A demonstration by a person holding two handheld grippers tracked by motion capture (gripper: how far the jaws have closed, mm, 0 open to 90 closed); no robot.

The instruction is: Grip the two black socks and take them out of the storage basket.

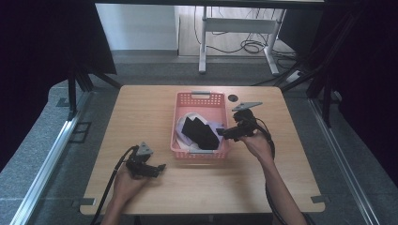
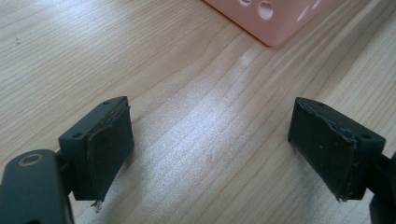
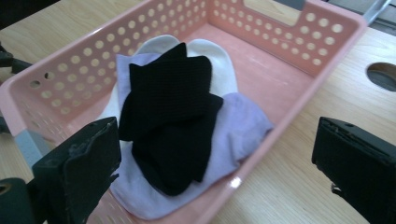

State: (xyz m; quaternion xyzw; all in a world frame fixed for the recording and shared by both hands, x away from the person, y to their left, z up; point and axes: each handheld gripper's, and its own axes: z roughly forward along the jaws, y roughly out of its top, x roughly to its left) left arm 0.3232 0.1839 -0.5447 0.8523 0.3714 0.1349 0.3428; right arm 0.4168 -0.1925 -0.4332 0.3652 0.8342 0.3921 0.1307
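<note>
Right hand-held gripper (image 1: 224, 133) is hovering at the near right rim of the pink basket (image 1: 199, 97), jaws spread wide and holding nothing. Its own view looks straight down into the basket at the black sock (image 3: 170, 123), which lies folded on top of a lavender cloth (image 3: 233, 128), with a white sock (image 3: 212, 56) peeking out behind. So I reckon I'm at the reach-in stage: lined up on the pile, no grip made yet.

Left hand-held gripper (image 1: 149, 169) is parked low over the bench (image 1: 141, 108) near the front left corner of the basket, also wide open and empty. Its view is mostly wood grain plus a corner of the pink plastic.

Next move, as I see it: dip the right one over the rim, get one jaw either side of a fold of the black sock, and pinch just that layer. The tricky bit is the lavender cloth directly underneath, which could easily get snagged along with it. The basket wall is also right in the way of a flat approach, so I'd come in from above. The left one might need to steady the basket if it slides.

Further back on the bench there's a round cable hole (image 1: 233, 98), not in the way.
</note>
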